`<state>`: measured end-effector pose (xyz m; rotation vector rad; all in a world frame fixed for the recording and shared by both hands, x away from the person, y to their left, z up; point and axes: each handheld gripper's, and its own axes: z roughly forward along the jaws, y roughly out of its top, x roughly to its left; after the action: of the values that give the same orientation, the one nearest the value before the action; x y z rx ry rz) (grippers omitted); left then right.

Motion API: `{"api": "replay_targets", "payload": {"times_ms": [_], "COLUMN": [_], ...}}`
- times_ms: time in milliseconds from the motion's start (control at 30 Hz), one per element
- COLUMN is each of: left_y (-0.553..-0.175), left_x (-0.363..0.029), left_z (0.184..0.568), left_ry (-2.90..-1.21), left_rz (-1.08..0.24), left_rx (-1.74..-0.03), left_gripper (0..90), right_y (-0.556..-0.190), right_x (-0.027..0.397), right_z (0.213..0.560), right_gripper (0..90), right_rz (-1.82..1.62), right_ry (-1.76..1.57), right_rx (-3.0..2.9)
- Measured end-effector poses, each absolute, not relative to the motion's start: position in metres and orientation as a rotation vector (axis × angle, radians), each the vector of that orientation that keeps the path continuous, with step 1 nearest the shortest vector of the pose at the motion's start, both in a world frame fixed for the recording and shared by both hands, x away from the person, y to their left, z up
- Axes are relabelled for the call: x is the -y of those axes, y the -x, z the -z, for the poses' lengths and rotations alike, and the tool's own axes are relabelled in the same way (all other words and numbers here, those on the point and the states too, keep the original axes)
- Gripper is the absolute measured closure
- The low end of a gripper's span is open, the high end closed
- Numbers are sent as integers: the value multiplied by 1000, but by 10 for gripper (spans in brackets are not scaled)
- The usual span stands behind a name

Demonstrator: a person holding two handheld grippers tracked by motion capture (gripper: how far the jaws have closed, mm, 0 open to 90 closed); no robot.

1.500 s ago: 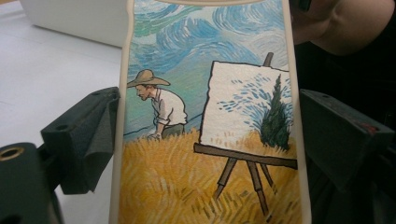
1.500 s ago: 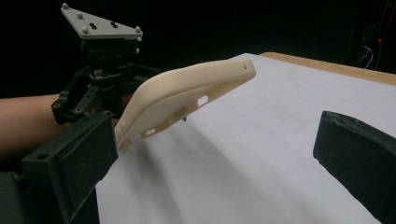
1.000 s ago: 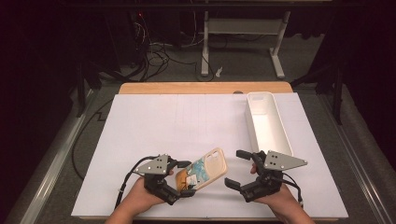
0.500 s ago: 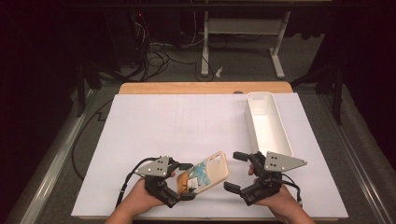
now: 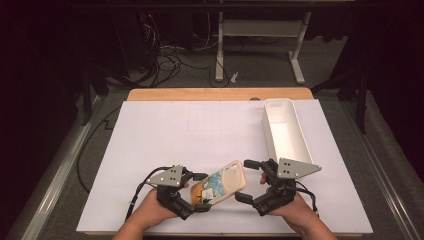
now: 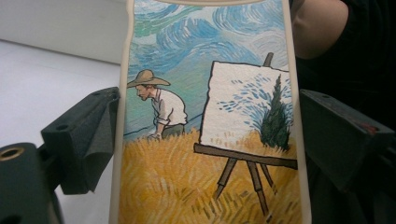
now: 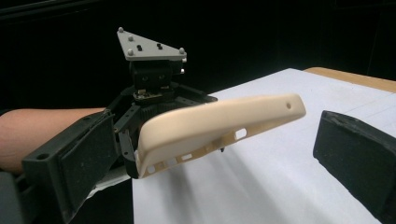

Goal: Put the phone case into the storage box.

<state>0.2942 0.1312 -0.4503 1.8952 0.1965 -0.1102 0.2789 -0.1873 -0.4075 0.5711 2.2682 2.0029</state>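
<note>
A cream phone case [image 5: 225, 181] with a painted scene of a straw-hatted painter and an easel [image 6: 205, 116] hangs above the table's near edge. My left gripper [image 5: 201, 192] is shut on its lower end, a jaw pressing each long edge. In the left gripper view the case stands upright between the two black jaws of this gripper [image 6: 210, 140]. My right gripper [image 5: 246, 181] stands open at the case's free end. From that gripper [image 7: 219, 158] I see the case's cream rim [image 7: 219, 123] between the wide jaws, touching neither.
A long white bin [image 5: 285, 130] stands at the right of the white table sheet [image 5: 190, 130], just beyond my right gripper. A wooden strip [image 5: 220, 94] borders the far edge. Cables and desk legs lie on the dark floor behind.
My right gripper has crept a little left, closer around the case's free end. The left gripper and the case have hardly moved.
</note>
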Motion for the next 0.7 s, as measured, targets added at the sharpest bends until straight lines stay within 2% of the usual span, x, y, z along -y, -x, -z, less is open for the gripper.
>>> {"api": "replay_targets", "payload": {"times_ms": [700], "left_y": [-323], "left_x": [-137], "left_z": [442], "left_ry": [-1882], "left_rz": [122], "left_rx": [-193], "left_gripper": [115], "right_y": [-312], "right_x": [187], "right_z": [402], "right_gripper": [2], "right_rz": [-1986], "right_ry": [-631], "right_rx": [-2254]}}
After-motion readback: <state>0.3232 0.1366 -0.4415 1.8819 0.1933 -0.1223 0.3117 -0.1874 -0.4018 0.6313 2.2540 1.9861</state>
